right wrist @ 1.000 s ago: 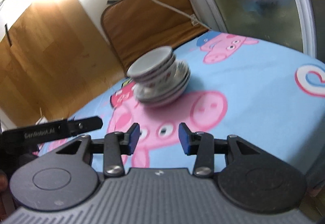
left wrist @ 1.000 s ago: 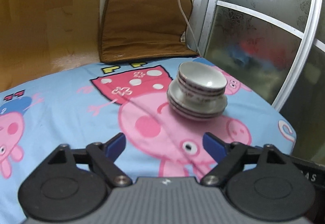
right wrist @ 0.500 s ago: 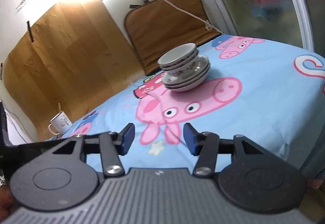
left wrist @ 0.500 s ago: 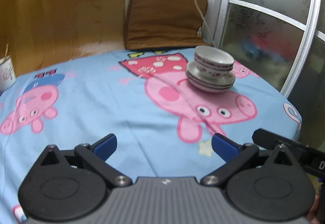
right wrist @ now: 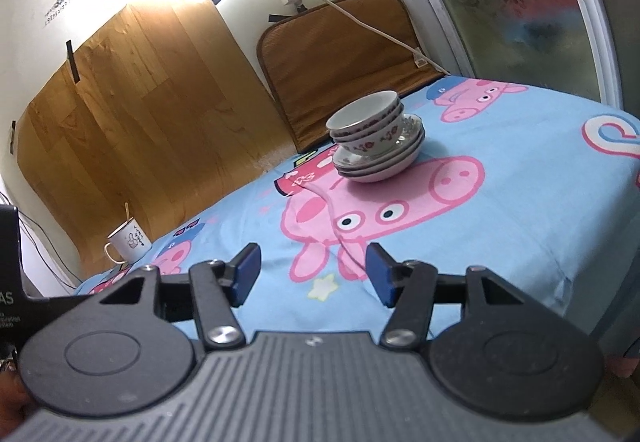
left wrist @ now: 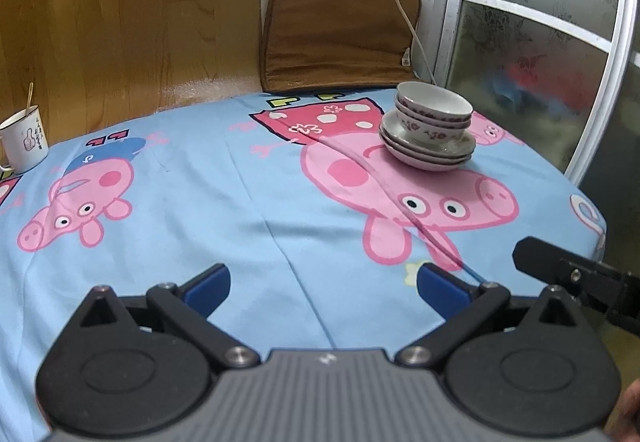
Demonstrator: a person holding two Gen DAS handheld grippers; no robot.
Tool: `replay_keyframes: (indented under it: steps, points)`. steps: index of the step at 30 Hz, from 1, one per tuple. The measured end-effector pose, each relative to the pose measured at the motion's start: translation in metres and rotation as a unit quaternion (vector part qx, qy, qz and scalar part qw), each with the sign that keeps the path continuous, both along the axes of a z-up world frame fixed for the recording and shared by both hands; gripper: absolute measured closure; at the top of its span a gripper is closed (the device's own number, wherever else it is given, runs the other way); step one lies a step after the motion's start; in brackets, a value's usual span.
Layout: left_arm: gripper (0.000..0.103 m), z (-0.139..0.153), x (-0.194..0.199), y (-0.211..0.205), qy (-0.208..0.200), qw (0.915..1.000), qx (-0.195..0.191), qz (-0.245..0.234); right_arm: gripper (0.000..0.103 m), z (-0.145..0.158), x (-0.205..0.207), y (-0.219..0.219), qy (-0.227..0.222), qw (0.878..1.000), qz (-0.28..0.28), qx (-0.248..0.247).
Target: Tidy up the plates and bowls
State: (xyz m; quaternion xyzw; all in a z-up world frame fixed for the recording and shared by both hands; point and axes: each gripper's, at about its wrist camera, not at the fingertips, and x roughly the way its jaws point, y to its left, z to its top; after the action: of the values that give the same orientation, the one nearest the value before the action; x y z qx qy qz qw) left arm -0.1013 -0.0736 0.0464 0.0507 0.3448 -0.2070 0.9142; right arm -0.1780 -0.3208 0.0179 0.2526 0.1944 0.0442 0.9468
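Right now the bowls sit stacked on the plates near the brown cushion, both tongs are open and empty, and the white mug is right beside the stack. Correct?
Not quite. The white mug stands far from the stack, at the opposite edge of the blue cloth, as the right wrist view shows. The bowls do sit on the plates, and the left tongs and right tongs are open and empty.
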Motion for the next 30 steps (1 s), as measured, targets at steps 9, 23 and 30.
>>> replay_keyframes:
  steps: [9, 23, 30]
  points:
    - [0.000, -0.008, 0.012, 0.002, 0.009, 0.9998, 0.003, 0.018, 0.041, -0.005, 0.008, 0.002, 0.014, 1.000, 0.002, 0.000]
    - [0.000, -0.019, 0.056, 0.001, 0.034, 0.9980, 0.017, 0.052, 0.040, -0.004, 0.044, -0.001, 0.017, 1.000, -0.003, -0.015]
    - [0.000, -0.028, 0.081, 0.000, 0.037, 0.9967, 0.021, 0.069, 0.039, -0.003, 0.067, 0.003, 0.015, 0.999, -0.004, -0.047]
